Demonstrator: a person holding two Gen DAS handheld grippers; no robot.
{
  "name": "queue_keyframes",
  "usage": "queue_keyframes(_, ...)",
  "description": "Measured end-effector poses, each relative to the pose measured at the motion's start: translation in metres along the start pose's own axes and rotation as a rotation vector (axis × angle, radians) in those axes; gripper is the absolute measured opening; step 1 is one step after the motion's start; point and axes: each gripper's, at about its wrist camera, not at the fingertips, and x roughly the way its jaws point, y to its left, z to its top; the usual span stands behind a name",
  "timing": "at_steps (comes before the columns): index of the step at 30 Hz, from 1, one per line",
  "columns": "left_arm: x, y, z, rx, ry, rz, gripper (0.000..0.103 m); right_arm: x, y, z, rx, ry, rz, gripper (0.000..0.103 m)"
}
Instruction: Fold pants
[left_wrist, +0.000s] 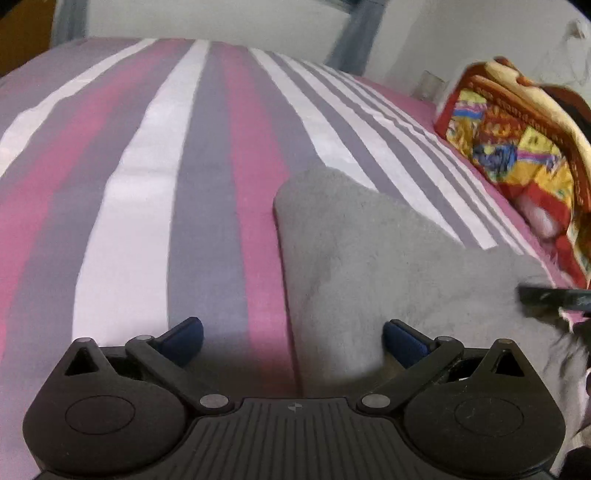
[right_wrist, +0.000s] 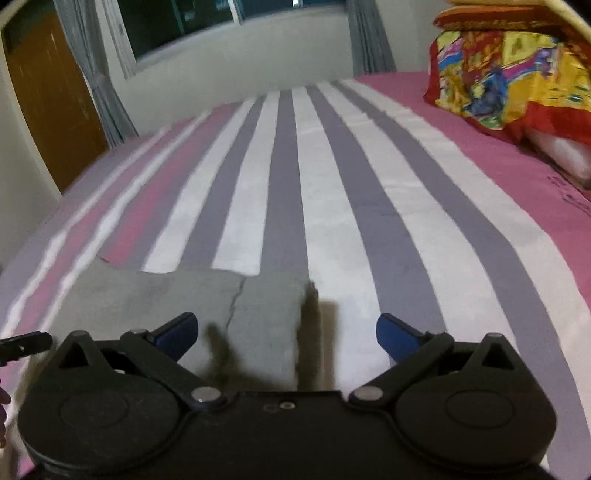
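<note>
Left wrist view: the left gripper (left_wrist: 293, 338) stands wide and empty, gray pants (left_wrist: 369, 266) lying right of and below it on the striped bed (left_wrist: 147, 184). The right gripper (right_wrist: 286, 336) (also wide, empty) has them near-left, equally close.

Grey pants (left_wrist: 369, 258) cut off by gripper body, patterned blanket (left_wrist: 517, 147) blurred, edge-cropped

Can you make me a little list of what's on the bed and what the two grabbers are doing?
surface: striped bedsheet, pink, grey and white
pants: grey pants lying flat on the sheet
left gripper: open, nothing between the fingers
right gripper: open, above the pants' edge, holding nothing
also on bed: colourful blanket at the far right
behind: window with grey curtains
</note>
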Motion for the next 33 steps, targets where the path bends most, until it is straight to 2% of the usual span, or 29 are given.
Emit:
queue_keyframes(1,0.0,-0.004,0.008,0.004,0.007,0.014,0.103,0.018,-0.002,0.0,-0.013,0.073,-0.016,0.103)
queue_keyframes(2,-0.005,-0.009,0.015,0.016,-0.023,0.011,0.103,0.023,-0.006,0.003,0.018,0.097,0.005,0.103)
queue_keyframes(4,-0.016,-0.015,0.024,0.042,-0.122,-0.031,0.103,0.013,-0.005,0.012,-0.004,0.072,0.007,0.103)
queue_keyframes(5,-0.013,-0.017,0.03,0.045,-0.13,-0.034,0.103,0.001,-0.001,0.015,-0.032,0.025,-0.006,0.103)
queue_keyframes(7,0.005,-0.02,0.04,0.056,-0.09,-0.002,0.103,-0.01,0.006,0.021,-0.05,-0.053,0.008,0.103)
queue_keyframes(8,0.019,-0.02,0.041,0.061,-0.043,0.03,0.103,-0.007,0.01,0.022,-0.055,-0.059,0.017,0.103)
queue_keyframes(9,0.038,-0.018,0.041,0.061,0.03,0.05,0.103,0.004,0.012,0.025,-0.069,-0.036,0.0,0.103)
queue_keyframes(10,0.046,-0.018,0.038,0.063,0.034,0.049,0.103,0.023,0.014,0.024,-0.104,0.03,-0.044,0.103)
queue_keyframes(11,0.048,-0.02,0.036,0.078,0.019,0.054,0.103,0.036,0.012,0.022,-0.103,0.069,-0.046,0.103)
queue_keyframes(13,0.045,-0.023,0.036,0.084,0.021,0.065,0.103,0.042,-0.003,0.022,0.0,0.087,0.0,0.103)
queue_keyframes(14,0.042,-0.024,0.036,0.083,0.023,0.076,0.103,0.04,-0.005,0.024,0.006,0.087,0.008,0.103)
queue_keyframes(18,0.019,-0.034,0.024,0.113,0.018,0.096,0.103,0.013,0.003,0.017,-0.044,0.035,-0.013,0.103)
queue_keyframes(24,-0.021,-0.034,-0.009,0.13,0.018,0.116,0.103,-0.016,0.009,0.002,-0.054,0.042,0.012,0.103)
queue_keyframes(28,-0.033,-0.041,-0.026,0.126,0.023,0.106,0.103,-0.021,0.011,-0.016,-0.069,0.095,0.002,0.103)
queue_keyframes(33,-0.051,-0.05,-0.046,0.136,0.018,0.108,0.103,-0.048,0.015,-0.028,-0.039,0.078,0.015,0.103)
